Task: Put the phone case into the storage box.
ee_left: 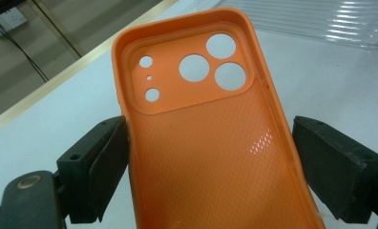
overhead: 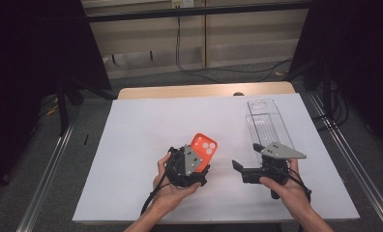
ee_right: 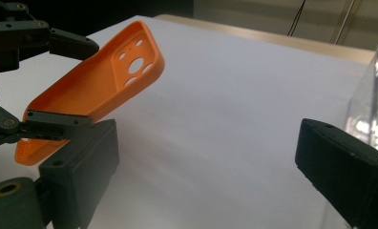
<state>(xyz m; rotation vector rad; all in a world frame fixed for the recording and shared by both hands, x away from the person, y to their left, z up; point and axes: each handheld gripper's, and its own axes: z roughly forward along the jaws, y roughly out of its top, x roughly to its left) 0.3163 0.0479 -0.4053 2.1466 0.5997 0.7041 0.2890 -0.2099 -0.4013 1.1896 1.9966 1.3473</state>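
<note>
My left tongs (overhead: 195, 162) gripped the orange case (overhead: 203, 147) by its long edges, lifted left of the clear tray (overhead: 268, 123); my right tongs (overhead: 238, 166) stood wide, nothing between them.

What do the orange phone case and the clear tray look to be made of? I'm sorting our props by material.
Orange phone case: probably soft silicone or rubbery plastic; matte, with a fine dotted texture inside and only a small dull highlight.
Clear tray: likely hard transparent plastic, glossy; the white sheet shows through it, and its ribbed base catches bright reflections. Glass cannot be ruled out by look alone.
</note>
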